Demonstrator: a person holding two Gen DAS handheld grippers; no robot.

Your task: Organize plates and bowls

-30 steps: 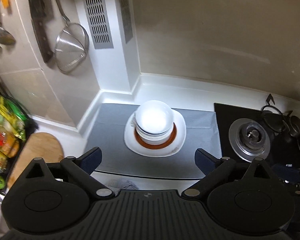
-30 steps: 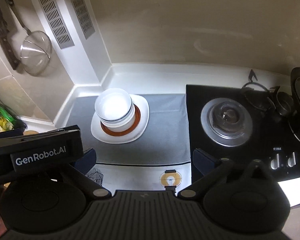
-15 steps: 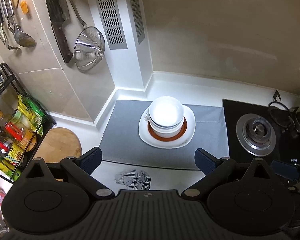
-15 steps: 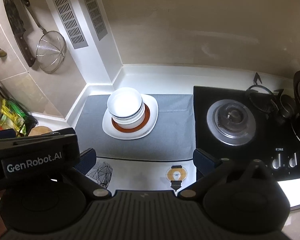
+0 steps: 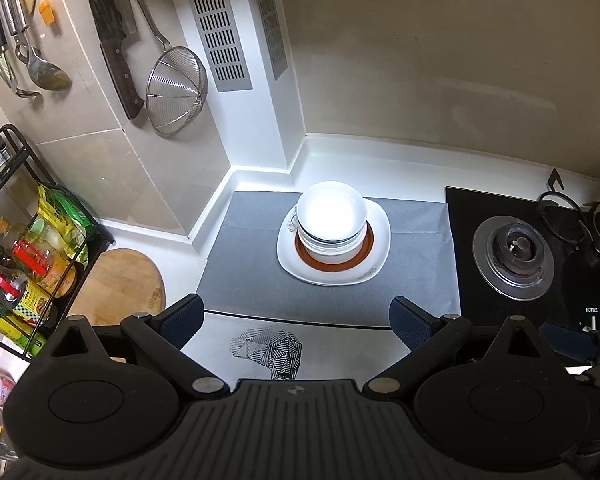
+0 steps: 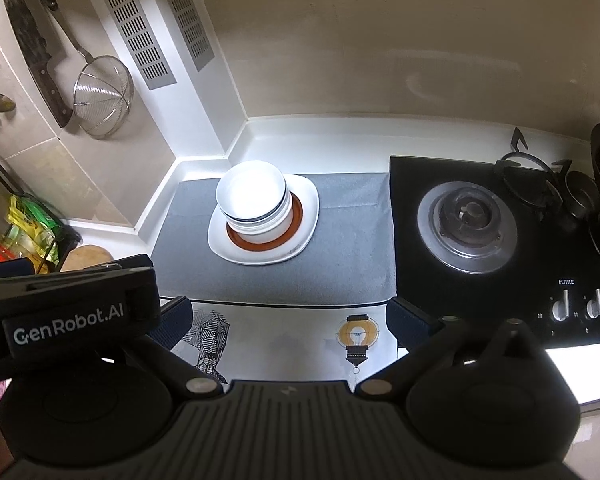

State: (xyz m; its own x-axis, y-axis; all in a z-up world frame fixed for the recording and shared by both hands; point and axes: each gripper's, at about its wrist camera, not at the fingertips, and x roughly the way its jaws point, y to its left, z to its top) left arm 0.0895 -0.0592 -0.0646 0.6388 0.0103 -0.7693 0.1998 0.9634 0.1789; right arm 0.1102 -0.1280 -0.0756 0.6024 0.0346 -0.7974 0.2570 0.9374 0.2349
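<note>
A stack of white bowls sits on a brown-rimmed plate, which rests on a larger white squarish plate. The pile stands on a grey mat on the white counter. My left gripper hangs open well in front of and above the pile, nothing between its fingers. My right gripper is likewise open and empty, back from the pile. The left gripper's body shows at the left of the right wrist view.
A black gas hob with knobs lies right of the mat. On the left wall hang a strainer, a cleaver and ladles. A bottle rack and a round wooden board stand at the left.
Both grippers have drawn back and up from the pile, so it looks smaller and more of the counter, wall and rack shows. The dishes have not moved.
</note>
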